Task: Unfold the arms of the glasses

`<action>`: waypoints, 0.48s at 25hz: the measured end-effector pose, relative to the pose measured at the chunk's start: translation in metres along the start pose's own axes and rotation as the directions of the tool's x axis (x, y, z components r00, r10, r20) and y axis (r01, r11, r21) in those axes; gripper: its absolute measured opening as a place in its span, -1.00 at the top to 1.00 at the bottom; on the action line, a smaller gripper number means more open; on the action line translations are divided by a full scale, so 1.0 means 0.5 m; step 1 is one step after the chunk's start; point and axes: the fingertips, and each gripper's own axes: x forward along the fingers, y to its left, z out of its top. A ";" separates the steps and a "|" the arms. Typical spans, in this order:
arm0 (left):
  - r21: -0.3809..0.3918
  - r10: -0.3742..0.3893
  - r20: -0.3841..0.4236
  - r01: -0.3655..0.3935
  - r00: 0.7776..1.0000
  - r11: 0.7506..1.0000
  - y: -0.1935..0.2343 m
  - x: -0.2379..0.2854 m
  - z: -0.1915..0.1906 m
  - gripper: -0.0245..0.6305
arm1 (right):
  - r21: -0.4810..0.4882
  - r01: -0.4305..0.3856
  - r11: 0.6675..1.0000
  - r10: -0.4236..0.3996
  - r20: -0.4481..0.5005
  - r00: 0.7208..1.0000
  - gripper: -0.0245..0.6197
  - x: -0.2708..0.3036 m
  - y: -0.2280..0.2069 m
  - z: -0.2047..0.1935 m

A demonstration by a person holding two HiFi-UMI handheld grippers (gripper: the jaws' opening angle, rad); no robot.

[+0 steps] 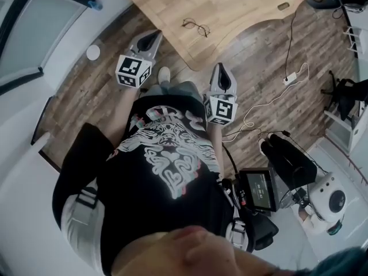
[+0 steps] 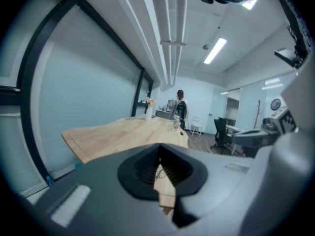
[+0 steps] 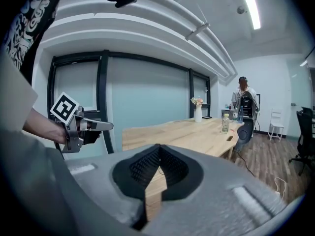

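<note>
Glasses [image 1: 195, 26] sit untouched on the table [image 1: 247, 4] at upper centre, so the left gripper [image 1: 155, 34] and right gripper [image 1: 221, 68], both clenched empty, should open on approach.

Black T-shirt [image 1: 138, 217], white print [image 1: 167, 165], grey claws [image 1: 154, 36] [image 1: 221, 69]

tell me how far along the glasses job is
Done: nothing that shows. The thin dark wire-framed glasses lie on the light wooden table, untouched; whether their arms are folded is too small to tell. In hand: the left tongs and right tongs are both shut and empty, held over the floor short of the table and aimed at it. Left: reaching the glasses, gripping them and unfolding both arms.
</note>
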 end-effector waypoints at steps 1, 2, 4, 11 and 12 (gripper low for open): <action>0.000 -0.006 -0.005 0.006 1.000 1.000 0.001 0.010 -0.002 0.96 | 0.004 0.003 1.000 -0.003 -0.004 1.000 0.93 0.006 -0.005 -0.001; 0.001 -0.012 -0.010 0.012 1.000 1.000 0.003 0.021 -0.003 0.96 | 0.008 0.005 1.000 -0.005 -0.009 1.000 0.92 0.014 -0.010 -0.003; -0.001 -0.018 -0.022 0.018 1.000 1.000 0.009 0.044 -0.006 0.96 | 0.015 0.004 1.000 -0.004 -0.020 1.000 0.93 0.030 -0.019 -0.006; 0.008 -0.019 -0.092 0.020 0.996 1.000 0.028 0.140 -0.032 0.96 | -0.011 -0.064 0.998 0.063 -0.083 0.995 0.92 0.118 -0.052 -0.030; 0.008 -0.017 -0.100 0.018 0.995 1.000 0.030 0.153 -0.035 0.96 | -0.018 -0.087 0.996 0.085 -0.097 0.992 0.92 0.135 -0.056 -0.034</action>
